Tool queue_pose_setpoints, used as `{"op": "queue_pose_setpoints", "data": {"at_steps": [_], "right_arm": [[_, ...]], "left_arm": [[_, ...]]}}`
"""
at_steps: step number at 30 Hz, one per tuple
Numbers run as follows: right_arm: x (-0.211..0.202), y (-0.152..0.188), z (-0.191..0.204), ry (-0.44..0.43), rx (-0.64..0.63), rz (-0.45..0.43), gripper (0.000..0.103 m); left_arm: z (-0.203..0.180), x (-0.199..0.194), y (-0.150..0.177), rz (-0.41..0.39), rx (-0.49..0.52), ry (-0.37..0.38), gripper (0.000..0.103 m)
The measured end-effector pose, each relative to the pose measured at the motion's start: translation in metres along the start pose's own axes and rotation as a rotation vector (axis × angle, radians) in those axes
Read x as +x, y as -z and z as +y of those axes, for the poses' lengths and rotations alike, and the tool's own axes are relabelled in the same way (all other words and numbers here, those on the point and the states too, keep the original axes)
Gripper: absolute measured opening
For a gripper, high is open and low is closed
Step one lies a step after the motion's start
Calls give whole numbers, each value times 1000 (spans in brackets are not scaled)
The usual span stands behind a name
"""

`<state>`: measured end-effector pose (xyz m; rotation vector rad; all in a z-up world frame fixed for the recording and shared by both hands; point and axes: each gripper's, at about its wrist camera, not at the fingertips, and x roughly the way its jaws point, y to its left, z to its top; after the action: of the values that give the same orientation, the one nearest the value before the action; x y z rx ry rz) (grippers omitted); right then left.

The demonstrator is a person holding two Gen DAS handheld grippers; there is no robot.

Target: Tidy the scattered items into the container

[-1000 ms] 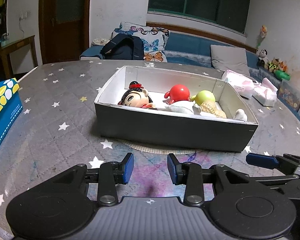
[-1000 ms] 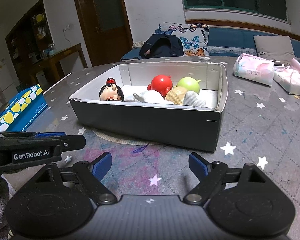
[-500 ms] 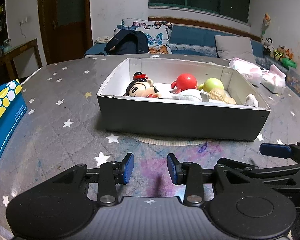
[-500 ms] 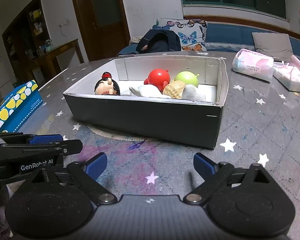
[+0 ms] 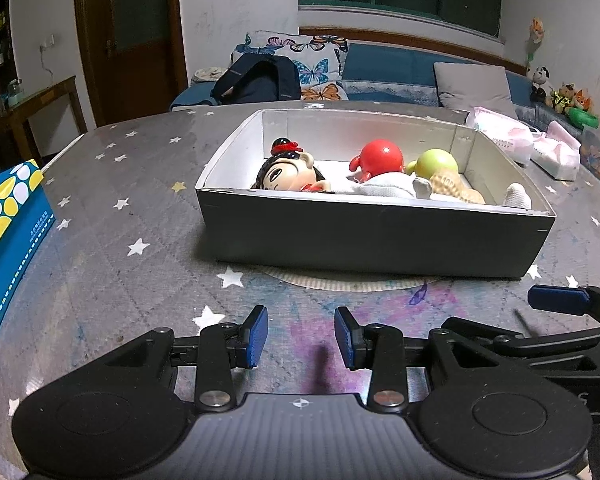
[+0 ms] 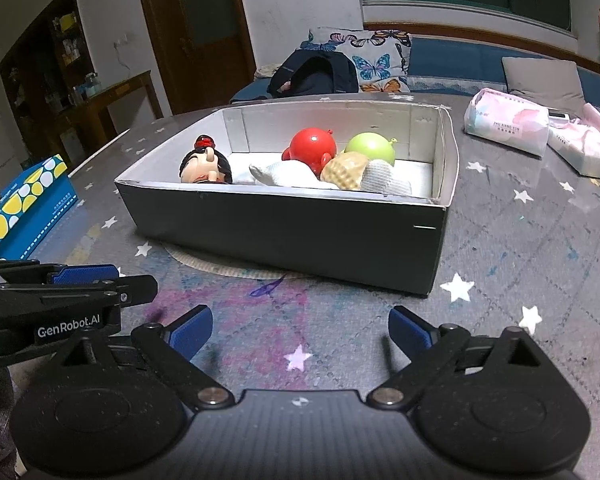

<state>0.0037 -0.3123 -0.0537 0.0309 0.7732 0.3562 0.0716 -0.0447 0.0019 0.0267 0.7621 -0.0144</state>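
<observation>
Left gripper (image 5: 301,336): I see its blue pads (image 5: 256,336) apart with only tablecloth between them; it holds nothing.
Right gripper (image 6: 300,332): its jaws are opening, spread wide, nothing between them; it hovers over the table in front of the box.
Container: a shallow cardboard box (image 6: 300,232), dark outside, white inside, standing on the star-printed tablecloth (image 5: 100,240); its thin walls look likely to flex if I squeeze them.
Items: all 5 I can make out lie inside the box; I see none loose on the cloth, so I judge the tidying close to done.
Doll head (image 5: 288,174): glossy moulded plastic, hard and rounded, probably slippery; I would pinch across the face and hair.
Red ball toy (image 6: 312,148): smooth, shiny sphere, likely light and prone to roll; take it across the middle.
Green ball toy (image 6: 370,148): same shape, same handling.
White cloth piece (image 6: 288,172): soft and limp, easy to pinch at any fold.
Tan waffle-textured toy (image 6: 346,170): ridged surface, good grip; whether it is stiff or soft I cannot tell.
</observation>
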Motion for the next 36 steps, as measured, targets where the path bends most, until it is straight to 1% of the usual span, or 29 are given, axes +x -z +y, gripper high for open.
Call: {"op": "queue_pose_setpoints", "data": {"at_steps": [13,25,36], "right_arm": [[8,-7,-1,30,0,19,97],[17,-15,-1,88,4,42,97],[26,-20,0,117,-5,65,97]], "left_arm": [[6,10,-6,17,-9,-9,39],[9,24,-11,48,-16,-12,39],[9,31,-19,68,-1,-51,39]]}}
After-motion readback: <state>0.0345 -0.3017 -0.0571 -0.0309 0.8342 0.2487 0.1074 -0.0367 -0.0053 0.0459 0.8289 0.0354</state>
